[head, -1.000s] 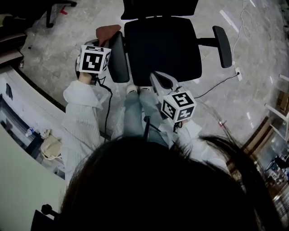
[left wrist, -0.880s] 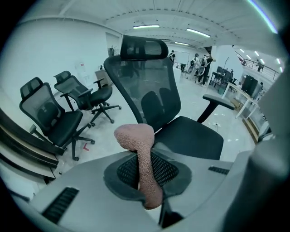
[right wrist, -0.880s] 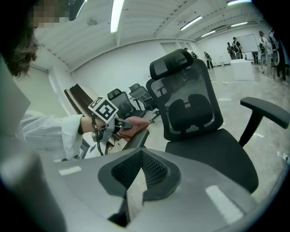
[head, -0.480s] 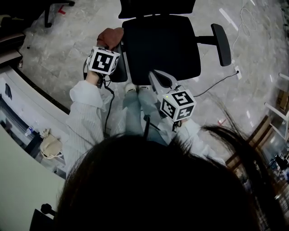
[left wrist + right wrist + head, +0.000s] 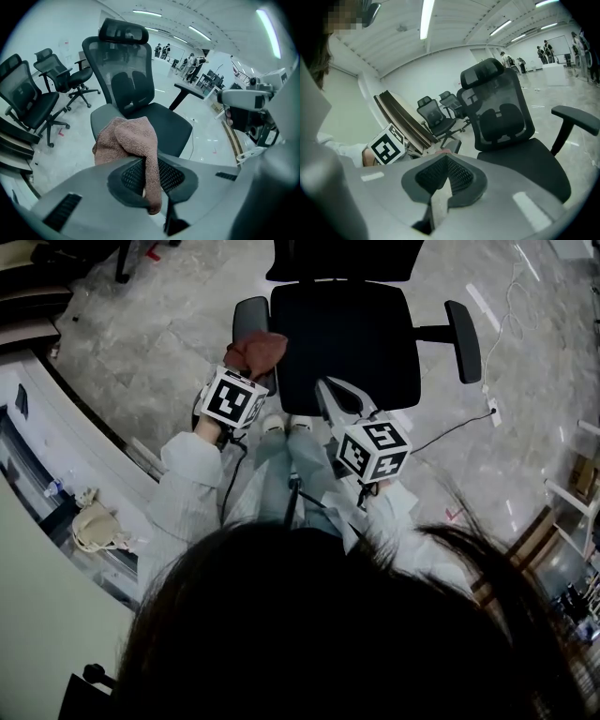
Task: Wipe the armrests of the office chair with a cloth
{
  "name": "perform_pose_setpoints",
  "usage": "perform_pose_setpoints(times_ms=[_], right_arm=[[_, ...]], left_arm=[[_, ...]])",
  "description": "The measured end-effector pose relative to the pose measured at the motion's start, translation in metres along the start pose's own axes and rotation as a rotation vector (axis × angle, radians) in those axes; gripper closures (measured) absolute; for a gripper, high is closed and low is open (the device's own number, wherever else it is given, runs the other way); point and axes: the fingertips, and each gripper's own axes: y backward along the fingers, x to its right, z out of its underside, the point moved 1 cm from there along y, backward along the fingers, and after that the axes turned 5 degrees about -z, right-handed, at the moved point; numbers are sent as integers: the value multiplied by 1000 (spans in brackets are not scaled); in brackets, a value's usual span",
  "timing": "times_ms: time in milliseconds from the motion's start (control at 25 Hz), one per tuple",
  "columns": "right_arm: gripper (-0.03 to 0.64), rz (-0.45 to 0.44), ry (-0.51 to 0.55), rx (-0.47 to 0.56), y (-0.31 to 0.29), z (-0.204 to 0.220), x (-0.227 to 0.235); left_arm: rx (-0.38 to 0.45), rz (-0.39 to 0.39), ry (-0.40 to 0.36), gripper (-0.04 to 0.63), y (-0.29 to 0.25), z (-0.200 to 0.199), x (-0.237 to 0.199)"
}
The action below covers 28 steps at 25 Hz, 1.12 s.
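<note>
1. The left tongs [image 5: 149, 180] were clamped on the brownish cloth [image 5: 129, 140], most of which bunched out ahead of the jaws.
2. The cloth lay over the chair's left armrest [image 5: 249, 313], straight ahead of those tongs. I could not tell whether it pressed on the pad.
3. The pad's long axis ran away from the person, front to back beside the seat [image 5: 347, 343]. By my reading, any stroke would have to run along that line.
4. The right tongs [image 5: 442, 185] were closed on nothing and hung before the seat's front edge.
5. The other armrest [image 5: 463, 338] stood well apart, across the seat. The right tongs were nearer it, but the cloth was with the left.
6. Against the frame a second earlier, the cloth had come from the pad's far outer end towards the person, leaving the far end bare. The right tongs had barely shifted.
</note>
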Motion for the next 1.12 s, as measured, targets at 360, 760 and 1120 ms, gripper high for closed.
perform_pose_setpoints(times_ms=[360, 760, 1120], right_arm=[[615, -18, 14, 22, 15, -3, -20], [615, -1, 66, 133, 50, -45, -26], [615, 7, 242, 306, 89, -120, -67]], left_arm=[[-50, 87, 7, 557, 11, 44, 49], [457, -57, 206, 557, 83, -6, 45], [935, -249, 217, 557, 236, -73, 32]])
